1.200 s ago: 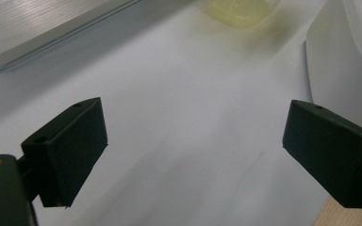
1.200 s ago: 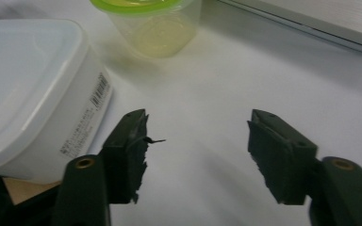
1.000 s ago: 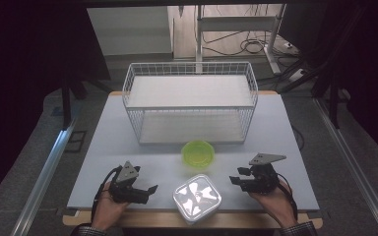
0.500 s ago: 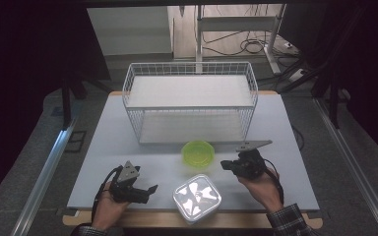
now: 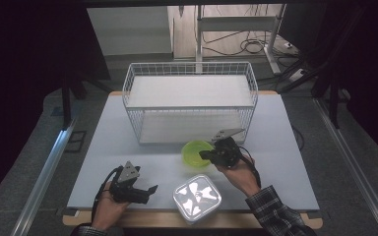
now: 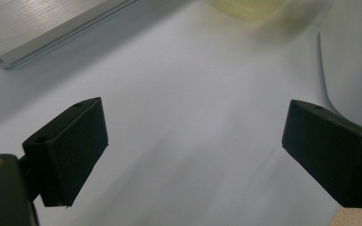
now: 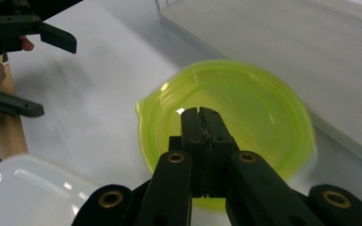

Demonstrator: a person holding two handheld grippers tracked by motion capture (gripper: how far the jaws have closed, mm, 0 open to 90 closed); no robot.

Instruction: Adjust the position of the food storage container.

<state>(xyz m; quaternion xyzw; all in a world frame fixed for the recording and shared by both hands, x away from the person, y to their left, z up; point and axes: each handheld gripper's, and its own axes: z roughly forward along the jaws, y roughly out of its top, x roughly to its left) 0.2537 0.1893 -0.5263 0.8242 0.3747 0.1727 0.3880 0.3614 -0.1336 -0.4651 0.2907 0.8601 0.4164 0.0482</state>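
A lime-green bowl point(image 5: 196, 150) stands on the white table in front of the wire basket. My right gripper point(image 5: 203, 156) reaches over the bowl's right rim, and its black jaws point(image 7: 200, 113) are pressed together with nothing between them, hanging above the bowl's point(image 7: 250, 103) inside. My left gripper point(image 5: 149, 192) rests near the table's front left. Its jaws point(image 6: 195, 155) are spread wide over bare table, and it also appears in the right gripper view point(image 7: 40, 70). A white square container point(image 5: 197, 196) sits between the two hands at the front edge.
A white wire basket point(image 5: 189, 101) with a pale board in it takes up the back of the table point(image 5: 108, 142). Its base point(image 7: 287, 42) runs close behind the bowl. The table's wooden front edge point(image 7: 12, 132) lies near the container point(image 7: 23, 188).
My right hand has moved left and away from the front edge, from beside the white container up to the green bowl. The left hand has stayed put.
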